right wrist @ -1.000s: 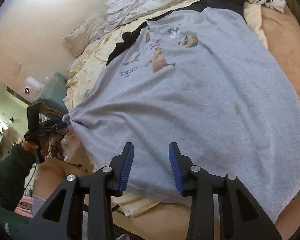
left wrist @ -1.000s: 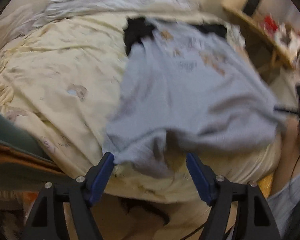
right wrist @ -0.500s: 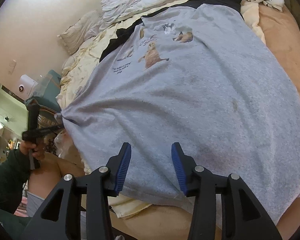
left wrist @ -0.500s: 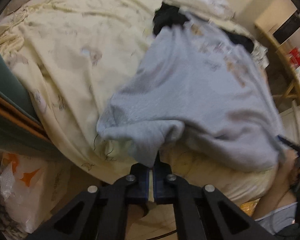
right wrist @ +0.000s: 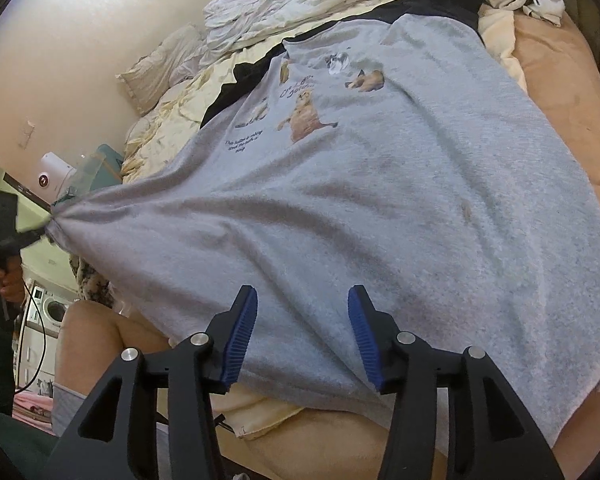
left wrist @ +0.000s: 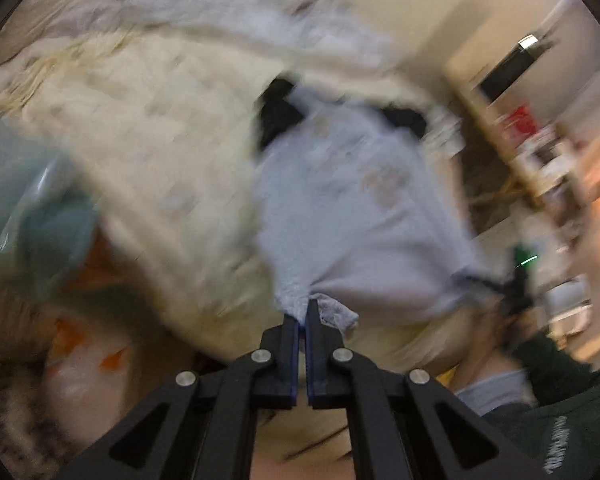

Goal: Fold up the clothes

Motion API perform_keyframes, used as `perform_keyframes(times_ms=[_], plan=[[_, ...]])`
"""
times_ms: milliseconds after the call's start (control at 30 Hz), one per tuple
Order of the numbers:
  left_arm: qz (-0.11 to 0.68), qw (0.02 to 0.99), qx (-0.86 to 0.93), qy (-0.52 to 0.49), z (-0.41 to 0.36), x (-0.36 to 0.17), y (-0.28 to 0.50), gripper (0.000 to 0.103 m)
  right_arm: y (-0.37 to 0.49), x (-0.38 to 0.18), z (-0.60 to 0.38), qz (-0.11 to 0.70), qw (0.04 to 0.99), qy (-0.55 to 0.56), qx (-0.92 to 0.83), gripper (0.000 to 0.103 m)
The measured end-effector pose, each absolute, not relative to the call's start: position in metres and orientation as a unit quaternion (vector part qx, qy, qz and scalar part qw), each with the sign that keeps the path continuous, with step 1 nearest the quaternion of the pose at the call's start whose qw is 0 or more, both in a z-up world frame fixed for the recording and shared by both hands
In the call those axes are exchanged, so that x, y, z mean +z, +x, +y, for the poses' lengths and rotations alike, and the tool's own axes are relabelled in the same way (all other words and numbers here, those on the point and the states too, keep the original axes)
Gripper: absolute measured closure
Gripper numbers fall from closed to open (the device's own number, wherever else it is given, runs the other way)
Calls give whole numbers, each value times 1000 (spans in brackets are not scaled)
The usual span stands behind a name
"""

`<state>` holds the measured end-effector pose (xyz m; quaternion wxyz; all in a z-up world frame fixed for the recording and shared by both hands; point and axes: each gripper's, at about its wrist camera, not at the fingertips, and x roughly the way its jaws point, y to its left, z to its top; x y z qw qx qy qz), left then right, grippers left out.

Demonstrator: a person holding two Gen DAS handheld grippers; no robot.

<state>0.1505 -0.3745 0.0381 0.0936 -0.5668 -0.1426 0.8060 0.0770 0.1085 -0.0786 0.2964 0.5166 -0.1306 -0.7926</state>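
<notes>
On cream bedding (right wrist: 168,128), grey shirt (right wrist: 380,200) lies spread; left gripper (left wrist: 302,312) pinches its corner, right gripper (right wrist: 302,312) spread, just widening, over the near hem.

The grey T-shirt (right wrist: 380,200) carries small dark lettering among its cat prints, upper centre of the right wrist view, too small to read.

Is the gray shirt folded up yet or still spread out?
Spread out. The gray shirt lies flat on the bed, with one corner pinched by the left gripper.
</notes>
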Motion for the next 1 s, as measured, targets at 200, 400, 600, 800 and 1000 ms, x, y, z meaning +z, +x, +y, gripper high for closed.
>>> perform_keyframes(times_ms=[200,400,600,800,1000], plan=[[-58,34,709,-702,-379,-67,123,102,75,-78,107,-135,295,515,-794,48],[21,28,664,-747,-360,-105,116,101,78,-77,104,-120,296,514,-796,48],[52,51,636,-768,-341,-102,134,73,76,-77,108,-121,291,519,-794,48],[69,90,730,-674,-292,-44,138,60,67,-30,154,-113,253,499,-821,43],[-79,150,847,-503,-228,2,133,51,57,-38,236,-76,160,573,-800,42]])
